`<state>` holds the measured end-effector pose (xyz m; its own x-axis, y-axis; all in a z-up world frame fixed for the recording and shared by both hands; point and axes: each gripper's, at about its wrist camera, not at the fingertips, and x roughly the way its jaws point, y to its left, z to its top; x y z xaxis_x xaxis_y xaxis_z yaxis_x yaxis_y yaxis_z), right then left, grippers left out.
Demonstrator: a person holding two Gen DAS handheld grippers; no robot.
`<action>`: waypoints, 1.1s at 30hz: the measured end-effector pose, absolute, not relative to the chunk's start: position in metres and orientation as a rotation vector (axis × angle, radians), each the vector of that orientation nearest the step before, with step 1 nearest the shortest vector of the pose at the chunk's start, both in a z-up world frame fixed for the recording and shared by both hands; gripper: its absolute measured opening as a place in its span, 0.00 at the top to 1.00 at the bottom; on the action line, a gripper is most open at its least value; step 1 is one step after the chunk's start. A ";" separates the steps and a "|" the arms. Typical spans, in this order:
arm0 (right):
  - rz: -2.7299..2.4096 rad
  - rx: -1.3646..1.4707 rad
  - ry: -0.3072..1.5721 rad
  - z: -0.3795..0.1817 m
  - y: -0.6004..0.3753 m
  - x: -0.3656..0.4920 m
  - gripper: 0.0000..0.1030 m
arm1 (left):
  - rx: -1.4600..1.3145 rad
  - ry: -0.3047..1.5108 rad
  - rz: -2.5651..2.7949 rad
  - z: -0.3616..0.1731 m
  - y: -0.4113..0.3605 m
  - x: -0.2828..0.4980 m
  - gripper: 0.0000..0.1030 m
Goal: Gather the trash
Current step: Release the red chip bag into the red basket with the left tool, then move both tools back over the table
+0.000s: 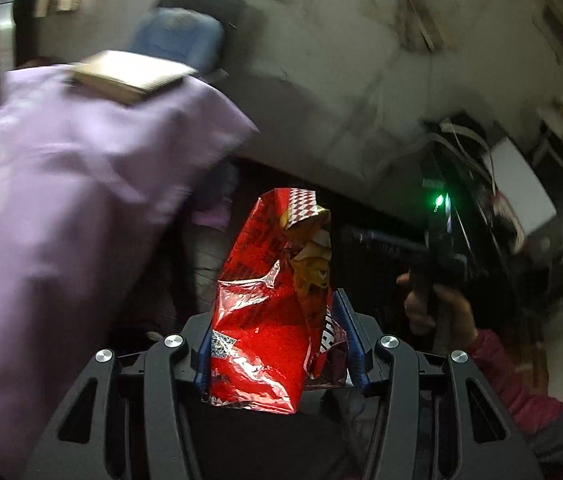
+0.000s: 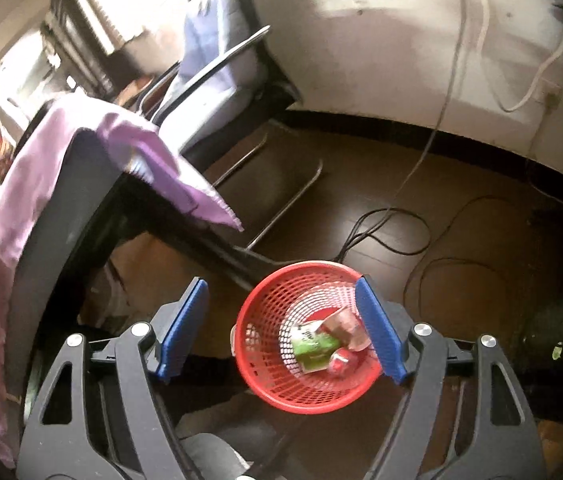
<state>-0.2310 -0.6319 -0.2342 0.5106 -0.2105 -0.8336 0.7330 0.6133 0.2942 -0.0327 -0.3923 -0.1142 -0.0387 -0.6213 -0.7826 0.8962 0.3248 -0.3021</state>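
While my left claw (image 1: 277, 340) gripped a crumpled red snack bag (image 1: 269, 304) between its blue pads, my right claw (image 2: 281, 328) stood wide and empty above the red mesh basket (image 2: 265, 376) on the floor, where a green packet (image 2: 313, 350) and other wrappers lay inside.

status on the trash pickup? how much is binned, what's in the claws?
Done: the red basket on the floor already holds a green packet and some other wrappers. In hand: the left claw is shut on a crumpled red snack bag, not yet binned. The right claw is open and empty above the basket. Left: drop the bag in. Further trash isn't visible in these views.
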 end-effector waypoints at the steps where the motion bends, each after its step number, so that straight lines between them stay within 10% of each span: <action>1: -0.636 0.712 0.843 -0.233 -0.635 -0.238 0.28 | 0.362 1.036 -1.286 -0.122 -0.407 -0.037 0.50; 7: -0.679 0.782 0.776 -0.222 -0.655 -0.275 0.28 | 0.521 1.093 -1.355 -0.191 -0.510 -0.068 0.22; 13: -0.683 0.803 0.746 -0.218 -0.661 -0.297 0.28 | 0.645 1.169 -1.197 -0.258 -0.554 -0.071 0.20; 33: -0.474 0.554 0.643 -0.134 -0.577 -0.254 0.17 | 0.417 0.818 -0.929 -0.112 -0.415 -0.038 0.08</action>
